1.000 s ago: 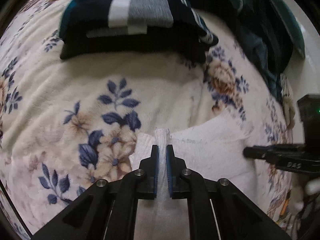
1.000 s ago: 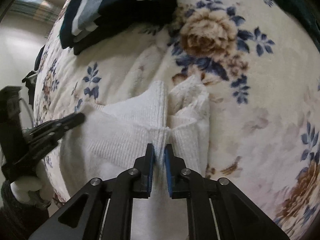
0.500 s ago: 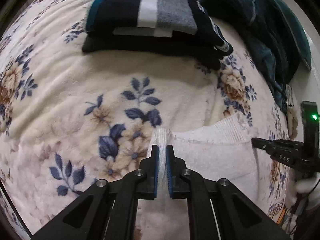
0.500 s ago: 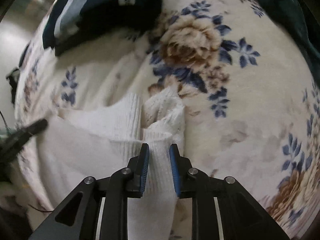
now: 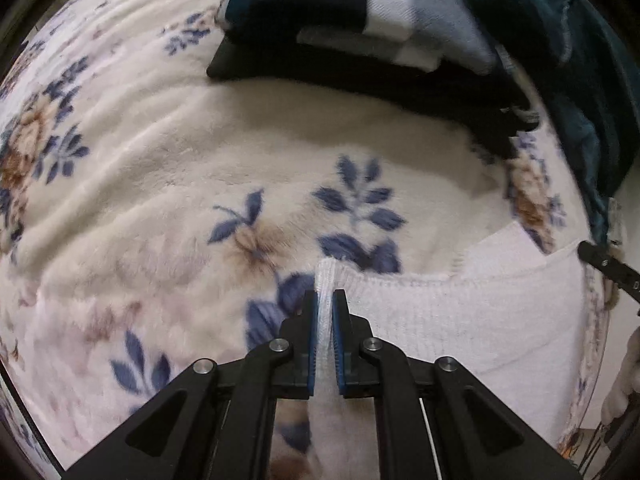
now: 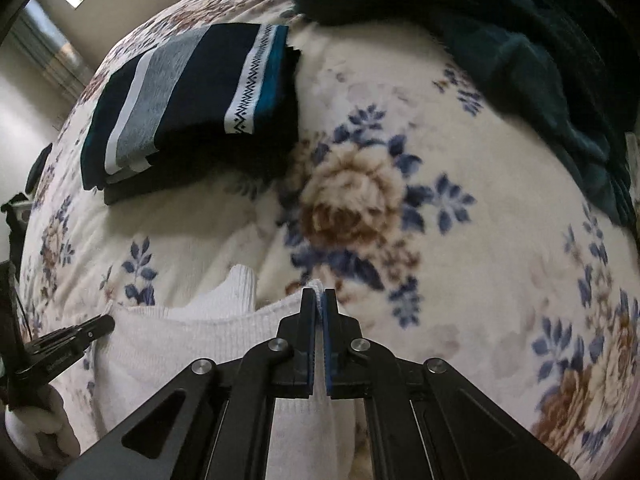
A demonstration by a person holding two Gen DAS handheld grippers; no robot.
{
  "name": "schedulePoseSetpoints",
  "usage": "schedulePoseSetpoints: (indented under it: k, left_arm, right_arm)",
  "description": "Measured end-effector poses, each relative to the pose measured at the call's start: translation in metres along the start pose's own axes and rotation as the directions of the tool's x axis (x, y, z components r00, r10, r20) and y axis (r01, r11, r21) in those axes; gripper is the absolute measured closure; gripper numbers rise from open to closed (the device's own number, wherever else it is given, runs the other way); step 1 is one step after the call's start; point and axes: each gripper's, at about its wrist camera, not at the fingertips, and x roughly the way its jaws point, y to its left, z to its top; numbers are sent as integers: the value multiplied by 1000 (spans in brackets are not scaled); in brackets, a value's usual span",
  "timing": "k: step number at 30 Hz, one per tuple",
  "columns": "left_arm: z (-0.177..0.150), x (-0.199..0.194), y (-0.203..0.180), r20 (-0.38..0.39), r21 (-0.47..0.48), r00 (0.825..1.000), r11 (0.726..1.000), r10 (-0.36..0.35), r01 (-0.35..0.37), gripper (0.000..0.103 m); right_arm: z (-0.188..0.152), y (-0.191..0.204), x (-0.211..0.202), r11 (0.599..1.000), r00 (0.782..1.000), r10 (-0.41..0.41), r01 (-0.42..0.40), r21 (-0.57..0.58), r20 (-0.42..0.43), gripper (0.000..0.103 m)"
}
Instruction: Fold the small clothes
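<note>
White knit garment [image 5: 472, 332] lies stretched between the two grippers over a cream floral fleece blanket [image 5: 160, 184]. The left gripper [image 5: 325, 300] has its jaws narrowed onto one ribbed corner of the knit, the fabric pinched between the blue pads [image 5: 313, 320]. The right gripper [image 6: 319, 298] is likewise clamped tight on the opposite corner, a small tuft of white poking above its tips. In the right wrist view the knit spreads toward 8 o'clock, where the other gripper's black fingers meet its edge. A folded stack of navy, grey and white striped clothes [image 6: 192, 100] sits on the blanket at 11 o'clock, well apart from the knit. A dark teal blanket [image 6: 520, 48] is heaped at 1 o'clock. No containers are visible.
</note>
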Motion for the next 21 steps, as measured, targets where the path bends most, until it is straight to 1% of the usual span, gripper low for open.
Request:
schedulePoseSetpoints:
  k: [1, 3, 4, 5, 7, 9, 11, 12, 14, 15, 16, 17, 18, 19, 20, 21]
  left_arm:
    - [4, 11, 3, -19, -9, 1000, 1000, 9, -9, 98]
    - [9, 25, 5, -48, 0, 999, 1000, 10, -10, 98]
    - [11, 26, 4, -48, 9, 999, 1000, 15, -15, 98]
    - [13, 25, 2, -50, 28, 999, 999, 20, -19, 98]
    - [13, 20, -1, -42, 53, 999, 998, 26, -24, 98]
    - [11, 15, -2, -42, 67, 999, 998, 14, -12, 98]
    - [6, 10, 0, -45, 62, 999, 998, -16, 18, 98]
    - [4, 7, 2, -49, 49, 998, 998, -41, 44, 98]
    - [1, 3, 9, -67, 0, 989, 991, -131, 131, 93]
    - [-2, -1, 15, -77, -34, 981, 984, -178, 176, 93]
    - [-5, -5, 20, -80, -67, 976, 978, -205, 200, 87]
    - [-11, -14, 26, -74, -111, 968, 967, -239, 230, 78]
    - [-17, -21, 32, -61, -139, 962, 957, -265, 255, 74]
    - [-25, -28, 37, -44, -171, 957, 946, -288, 277, 64]
    - [-33, -34, 42, -30, -203, 950, 933, -310, 297, 54]
    - [-41, -37, 45, -22, -228, 943, 920, -333, 320, 53]
  right_arm:
    - [2, 2, 6, 1000, 1000, -17, 17, -5, 5, 100]
    - [7, 4, 28, 999, 999, -44, 43, -23, -28, 100]
    - [9, 4, 39, 998, 997, -65, 64, -23, -36, 100]
    - [9, 4, 53, 996, 994, -80, 78, -32, -68, 101]
    - [8, 2, 68, 995, 990, -100, 98, -32, -98, 100]
    - [4, 1, 76, 994, 987, -104, 101, -30, -121, 100]
    - [0, 1, 79, 995, 986, -93, 89, -37, -138, 100]
    - [-2, 0, 78, 997, 986, -69, 66, -29, -152, 100]
    - [-4, -3, 75, 1000, 983, -10, 9, -5, -184, 98]
    - [-5, -5, 74, 999, 977, 41, -39, 14, -208, 91]
    - [-6, -9, 70, 996, 968, 82, -76, 38, -235, 86]
    - [-9, -15, 64, 992, 963, 121, -107, 70, -243, 68]
    - [-12, -21, 56, 985, 960, 161, -141, 100, -229, 54]
    - [-17, -28, 44, 975, 957, 202, -177, 133, -207, 53]
    - [-24, -36, 34, 967, 955, 225, -196, 161, -194, 52]
    - [-29, -42, 28, 962, 953, 235, -200, 186, -189, 50]
